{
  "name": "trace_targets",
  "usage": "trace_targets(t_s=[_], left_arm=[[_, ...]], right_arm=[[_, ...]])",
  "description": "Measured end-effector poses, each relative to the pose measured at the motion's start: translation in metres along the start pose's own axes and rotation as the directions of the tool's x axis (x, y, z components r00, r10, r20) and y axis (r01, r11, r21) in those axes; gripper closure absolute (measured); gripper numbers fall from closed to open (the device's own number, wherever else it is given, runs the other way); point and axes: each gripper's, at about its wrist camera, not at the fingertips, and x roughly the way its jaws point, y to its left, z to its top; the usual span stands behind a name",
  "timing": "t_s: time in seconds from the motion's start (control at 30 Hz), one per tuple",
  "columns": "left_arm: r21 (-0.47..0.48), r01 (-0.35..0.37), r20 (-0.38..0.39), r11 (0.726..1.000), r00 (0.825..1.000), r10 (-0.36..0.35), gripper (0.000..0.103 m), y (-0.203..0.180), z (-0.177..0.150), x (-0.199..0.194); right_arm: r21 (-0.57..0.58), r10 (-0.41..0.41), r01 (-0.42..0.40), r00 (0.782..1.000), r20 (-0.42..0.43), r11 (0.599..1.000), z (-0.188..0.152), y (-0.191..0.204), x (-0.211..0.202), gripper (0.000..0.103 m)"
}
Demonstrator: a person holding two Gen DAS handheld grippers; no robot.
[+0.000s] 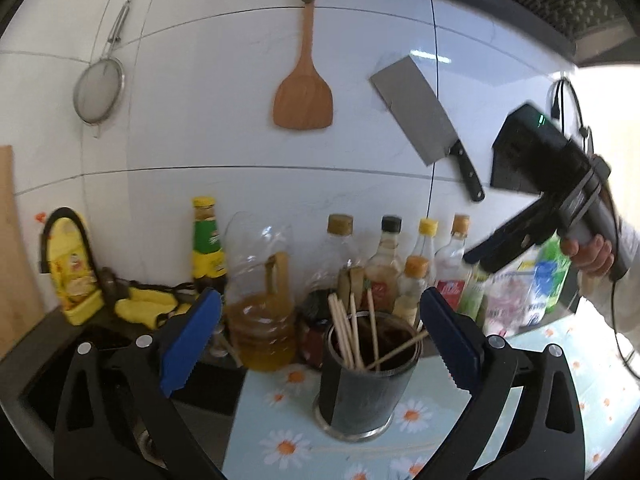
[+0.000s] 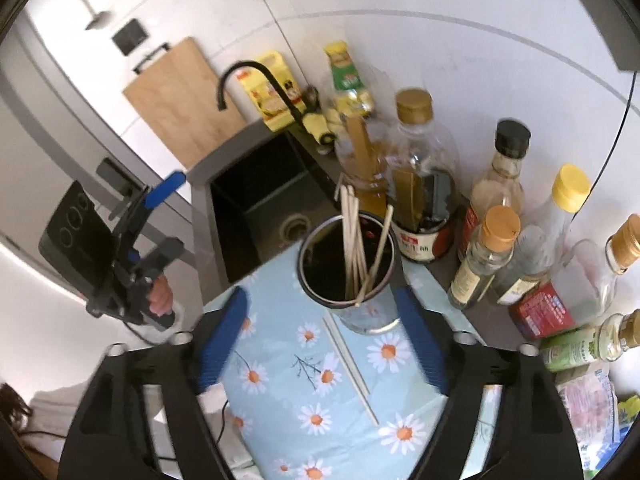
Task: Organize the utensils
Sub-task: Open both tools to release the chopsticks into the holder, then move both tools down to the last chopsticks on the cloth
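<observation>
Chopsticks (image 2: 354, 240) of pale wood stand loosely in a dark cylindrical metal holder (image 1: 366, 380) on a light-blue daisy-print cloth (image 2: 320, 392), with one more pair of pale chopsticks (image 2: 350, 368) lying flat on the cloth just in front of the holder. The left gripper (image 1: 318, 344) has its blue-padded fingers spread wide to either side of the holder, touching nothing. The right gripper (image 2: 320, 344) also stands wide and empty above the loose pair, with glass sauce bottles (image 2: 496, 184) crowded along the white tiled wall (image 1: 220, 100).
</observation>
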Motion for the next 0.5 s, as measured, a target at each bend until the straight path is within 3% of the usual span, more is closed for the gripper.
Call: trace_targets(t_s=[0.13, 0.27, 0.33, 0.4, 0.5], left_arm=[[0.011, -0.057, -0.014, 0.998, 0.998, 0.057, 0.006, -0.01, -0.009, -0.018], [-0.007, -0.118, -0.037, 0.993, 0.992, 0.117, 0.006, -0.019, -0.024, -0.031], [-0.008, -0.137, -0.059, 0.99, 0.989, 0.137, 0.006, -0.025, -0.032, -0.036], [-0.007, -0.145, -0.093, 0.989, 0.985, 0.144, 0.006, -0.032, -0.044, -0.038], [-0.005, -0.18, -0.138, 0.984, 0.974, 0.178, 0.006, -0.043, -0.063, -0.04]], right_arm=[[-0.045, 0.02, -0.016, 0.997, 0.077, 0.999, -0.012, 0.009, -0.011, 0.015], [-0.122, 0.119, -0.105, 0.987, 0.111, 0.987, -0.027, 0.018, -0.017, 0.01], [-0.158, 0.134, -0.111, 0.98, 0.145, 0.981, -0.035, 0.021, -0.021, 0.008], [-0.203, 0.148, -0.108, 0.97, 0.194, 0.973, -0.044, 0.025, -0.025, 0.008], [-0.289, 0.239, -0.168, 0.943, 0.232, 0.943, -0.06, 0.025, -0.026, 0.008]])
